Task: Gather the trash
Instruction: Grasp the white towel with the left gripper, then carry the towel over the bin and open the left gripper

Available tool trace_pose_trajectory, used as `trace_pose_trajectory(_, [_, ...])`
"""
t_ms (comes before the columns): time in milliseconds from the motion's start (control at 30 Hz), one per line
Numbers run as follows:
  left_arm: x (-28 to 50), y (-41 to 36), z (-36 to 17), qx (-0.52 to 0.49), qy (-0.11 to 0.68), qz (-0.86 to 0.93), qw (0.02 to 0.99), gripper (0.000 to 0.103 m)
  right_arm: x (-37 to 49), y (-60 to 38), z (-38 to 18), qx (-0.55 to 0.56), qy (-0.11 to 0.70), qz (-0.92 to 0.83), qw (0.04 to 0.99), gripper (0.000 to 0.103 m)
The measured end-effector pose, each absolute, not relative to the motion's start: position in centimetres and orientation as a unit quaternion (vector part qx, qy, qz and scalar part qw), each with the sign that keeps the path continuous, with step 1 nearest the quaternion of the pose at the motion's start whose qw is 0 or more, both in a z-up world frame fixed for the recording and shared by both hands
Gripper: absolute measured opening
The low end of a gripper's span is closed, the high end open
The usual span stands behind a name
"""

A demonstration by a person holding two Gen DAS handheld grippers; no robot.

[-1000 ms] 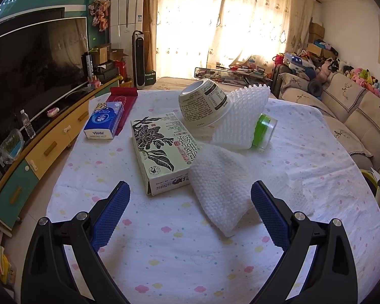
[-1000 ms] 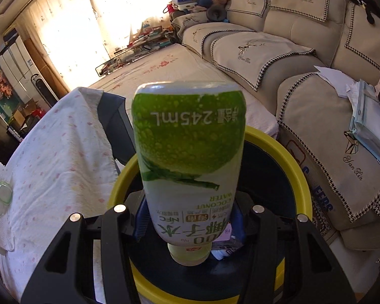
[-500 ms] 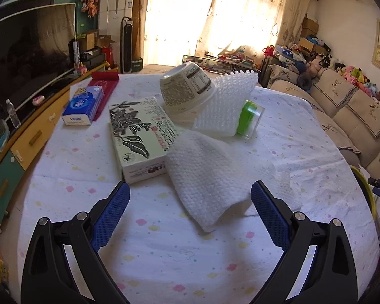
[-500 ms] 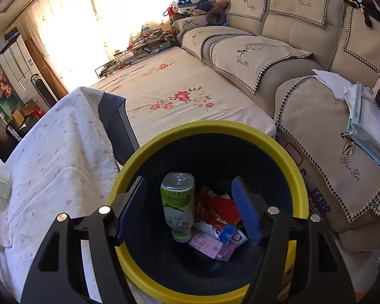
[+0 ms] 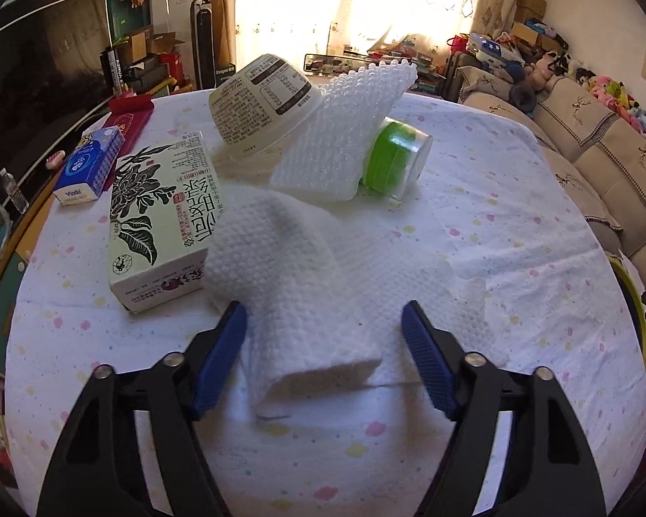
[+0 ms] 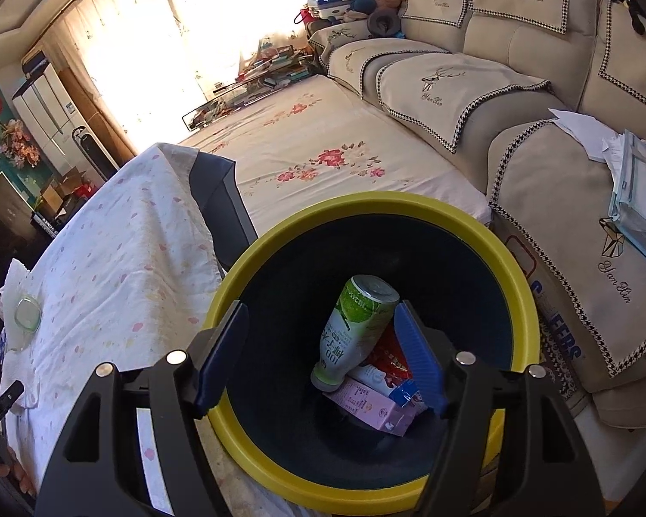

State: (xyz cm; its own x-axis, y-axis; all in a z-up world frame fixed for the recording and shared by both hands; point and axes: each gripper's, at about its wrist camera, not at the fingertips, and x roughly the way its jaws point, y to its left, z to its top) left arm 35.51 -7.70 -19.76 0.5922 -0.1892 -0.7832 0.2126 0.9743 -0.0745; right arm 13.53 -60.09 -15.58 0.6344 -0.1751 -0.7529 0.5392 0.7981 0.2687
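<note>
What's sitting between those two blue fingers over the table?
In the left wrist view, a crumpled white paper towel lies between the closing left gripper fingers; the right pad isn't touching it.

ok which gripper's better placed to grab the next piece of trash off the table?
Left. The left gripper already straddles the crumpled white paper towel on the table, its jaws closing around it. The right gripper hangs open and empty over the yellow bin, away from the remaining trash.
</note>
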Motion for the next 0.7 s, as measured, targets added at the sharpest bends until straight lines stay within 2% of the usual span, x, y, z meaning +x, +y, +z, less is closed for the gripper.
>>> trace_pose_trajectory(67, [35.6,-7.6,-19.7,0.009,0.439,-0.110,0.892,0.036,13.4,-60.2,-15.8,0.247,0.376,-0.201,0.870,0.067])
trace_pose_trajectory(100, [35.6,-7.4,-19.6,0.006,0.441,-0.110,0.891,0.030,13.4,-60.2,-15.8,0.249,0.376,-0.200,0.870,0.067])
trace_pose_trajectory(167, [35.6,-7.2,-19.4,-0.007,0.446,-0.116,0.887,0.007,13.1,-60.4,-15.9,0.254,0.375,-0.196,0.870,0.067])
trace_pose_trajectory(433, [31.4,-9.7,-16.6,0.007,0.427,-0.154,0.891,0.005,11.3,-60.9,-15.1,0.264,0.358,-0.186,0.876,0.067])
trace_pose_trajectory(700, [26.5,-16.7,-11.6,0.033,0.388,-0.244,0.888,0.005,9.1,-62.3,-13.9,0.274,0.333,-0.183,0.883,0.068])
